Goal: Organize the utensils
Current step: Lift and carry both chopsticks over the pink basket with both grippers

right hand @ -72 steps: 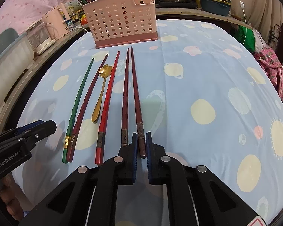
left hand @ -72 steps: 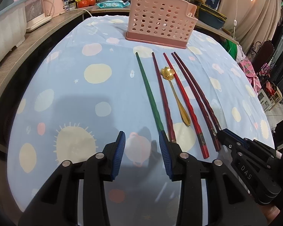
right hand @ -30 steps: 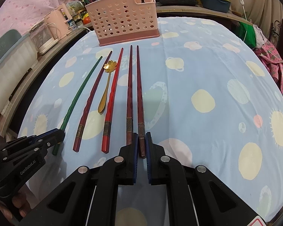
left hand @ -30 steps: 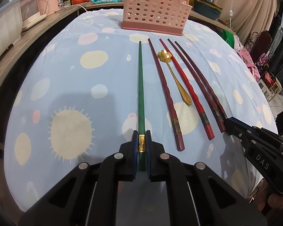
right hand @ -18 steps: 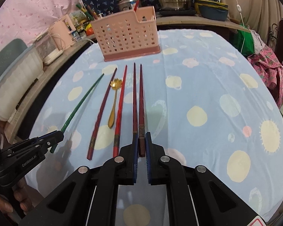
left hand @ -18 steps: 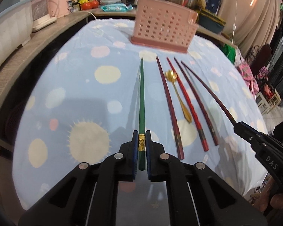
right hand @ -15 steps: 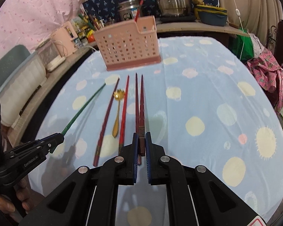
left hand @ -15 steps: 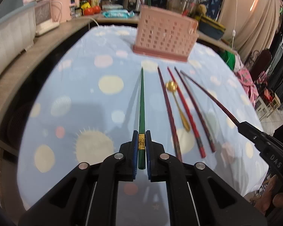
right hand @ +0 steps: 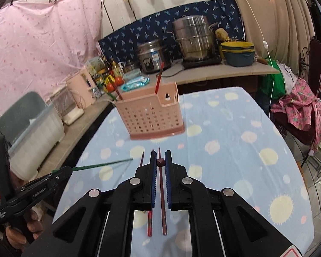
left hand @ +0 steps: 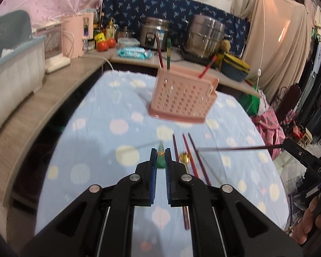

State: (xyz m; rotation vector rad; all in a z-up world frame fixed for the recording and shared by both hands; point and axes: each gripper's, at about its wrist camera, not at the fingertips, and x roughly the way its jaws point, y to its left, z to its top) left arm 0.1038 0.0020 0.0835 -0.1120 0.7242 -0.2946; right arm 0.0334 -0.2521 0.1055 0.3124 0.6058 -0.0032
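Note:
My left gripper (left hand: 159, 160) is shut on the thick end of a green chopstick (right hand: 102, 165), held in the air and pointing toward the table. My right gripper (right hand: 160, 162) is shut on the end of a dark red chopstick (left hand: 235, 148), also lifted off the cloth. Each gripper shows in the other's view, the left gripper (right hand: 67, 171) at the left and the right gripper (left hand: 289, 145) at the right. The pink perforated basket (left hand: 182, 98) stands ahead with three chopsticks upright in it. Three chopsticks (left hand: 188, 150) and a gold spoon (left hand: 185, 157) lie on the cloth below.
The table wears a light blue cloth with pale dots (left hand: 122, 126). A wooden counter (left hand: 42, 98) runs along the left with a plastic bin and pink appliances. Pots and a rice cooker (right hand: 152, 56) stand on the back counter. Clothes hang over a chair (right hand: 303, 105) at the right.
Both grippers have risen from the table, each carrying its chopstick up off the cloth. The basket now sits lower and nearer the middle of both views.

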